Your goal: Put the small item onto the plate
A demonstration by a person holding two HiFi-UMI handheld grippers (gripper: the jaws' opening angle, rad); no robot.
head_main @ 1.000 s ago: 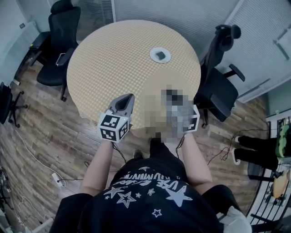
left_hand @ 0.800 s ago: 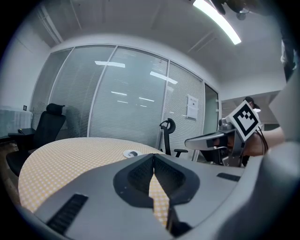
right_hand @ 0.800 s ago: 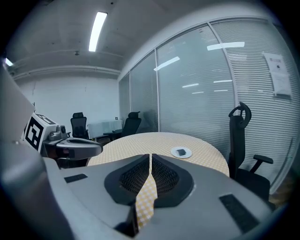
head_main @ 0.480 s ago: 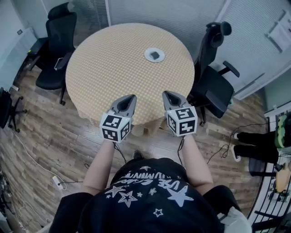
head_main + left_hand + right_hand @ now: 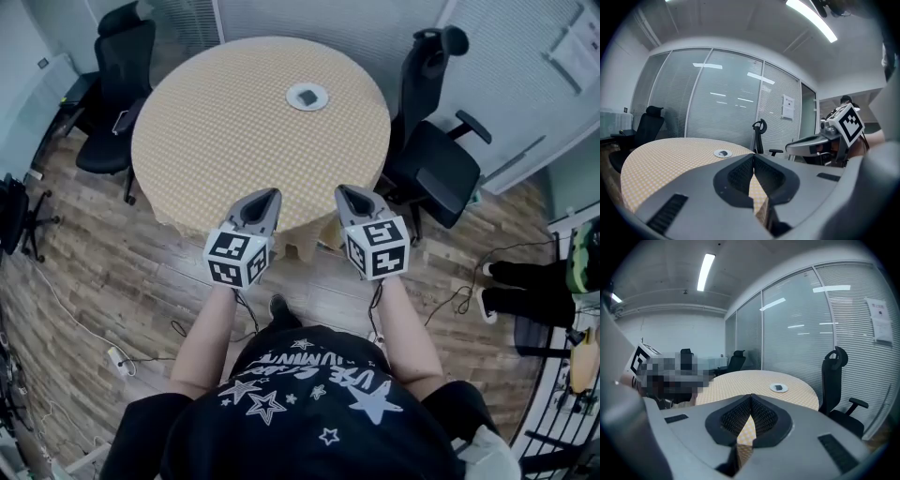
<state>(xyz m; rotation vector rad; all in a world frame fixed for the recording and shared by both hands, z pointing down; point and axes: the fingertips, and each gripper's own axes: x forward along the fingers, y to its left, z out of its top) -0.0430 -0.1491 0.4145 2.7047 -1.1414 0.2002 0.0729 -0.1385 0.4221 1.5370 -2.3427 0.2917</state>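
The dark item (image 5: 307, 96) on the plate (image 5: 292, 97) is too small to identify — kind unclear.

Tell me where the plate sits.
In the head view the plate sits on the far side of the round table, right of centre, nearest the black chair at the right.

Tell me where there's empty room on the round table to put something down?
Almost the whole checked tablecloth is bare, from the near edge up to the white plate near the far edge, which holds a small dark item. Round its sides it's tighter: the left office chair and the right office chair stand close.
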